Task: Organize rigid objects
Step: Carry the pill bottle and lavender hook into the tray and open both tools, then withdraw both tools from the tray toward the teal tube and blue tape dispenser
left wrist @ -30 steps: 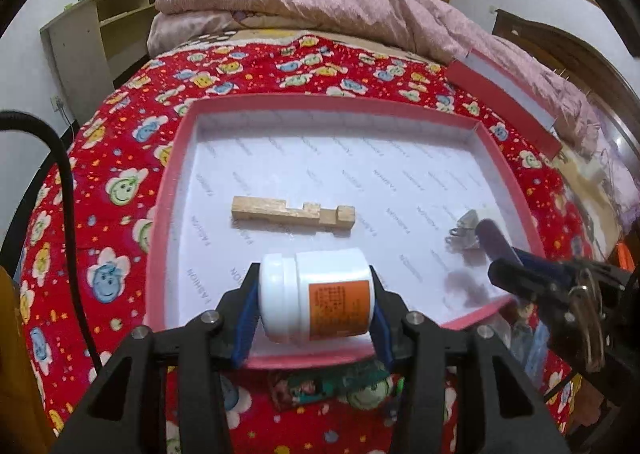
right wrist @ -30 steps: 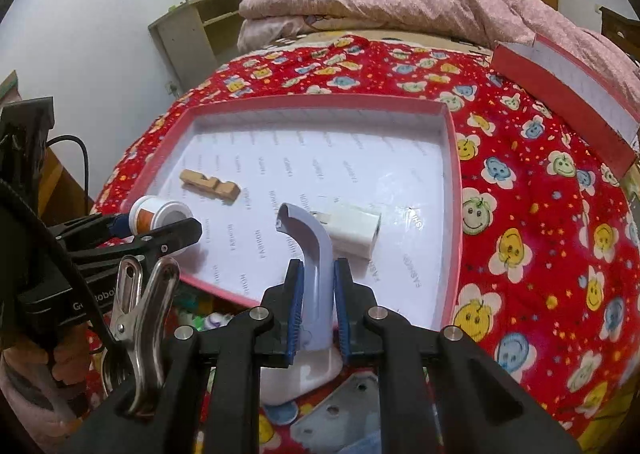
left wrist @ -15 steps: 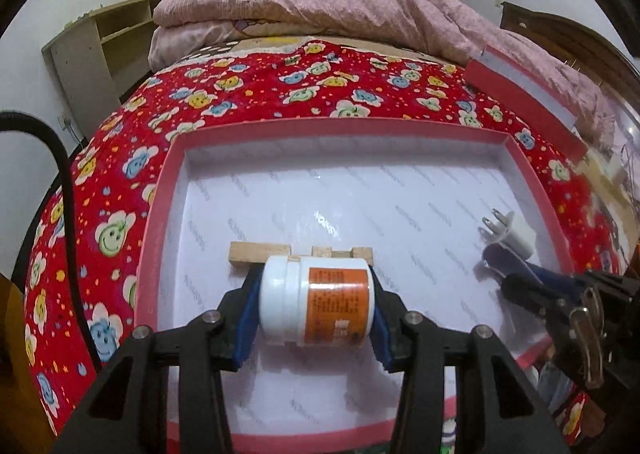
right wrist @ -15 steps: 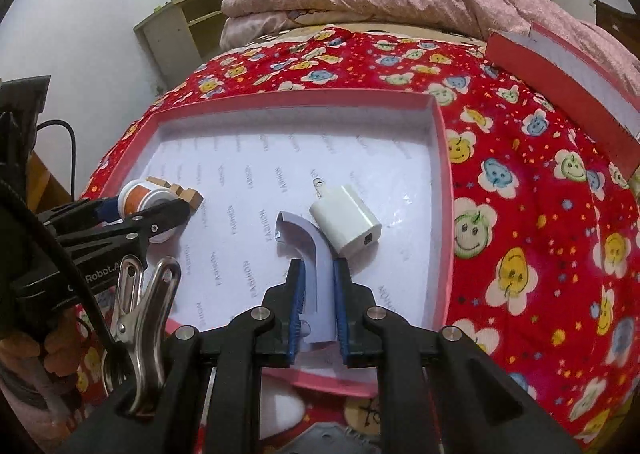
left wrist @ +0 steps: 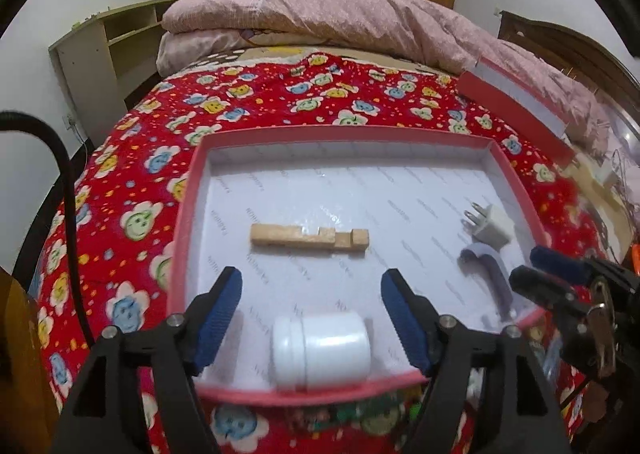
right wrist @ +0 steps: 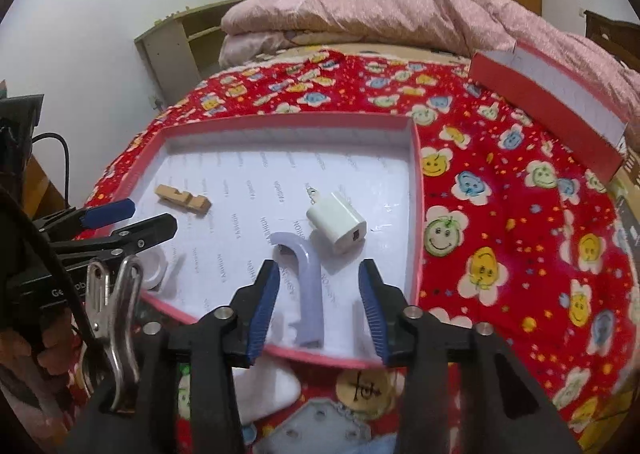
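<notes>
A shallow pink-rimmed tray [left wrist: 188,190] [right wrist: 416,190] lies on the red bedspread. In it are a white jar [left wrist: 322,350] on its side near the front rim, a wooden block [left wrist: 310,240] [right wrist: 183,200], a white charger plug [left wrist: 490,228] [right wrist: 338,226] and a curved lilac handle [left wrist: 490,280] [right wrist: 306,286]. My left gripper [left wrist: 312,322] is open just above the jar. My right gripper [right wrist: 316,306] is open around the handle without touching it. In the right wrist view the jar's lid [right wrist: 154,268] peeks from behind the left gripper.
A red and white box lid [left wrist: 516,110] [right wrist: 556,102] lies at the far right of the bed. A pink quilt [left wrist: 320,18] is piled at the back. Flat toys and a white piece [right wrist: 268,390] lie in front of the tray.
Both grippers opened. The left let go of the jar, now lying in the tray; the right let go of the lilac handle beside the plug. Both drew back slightly.
</notes>
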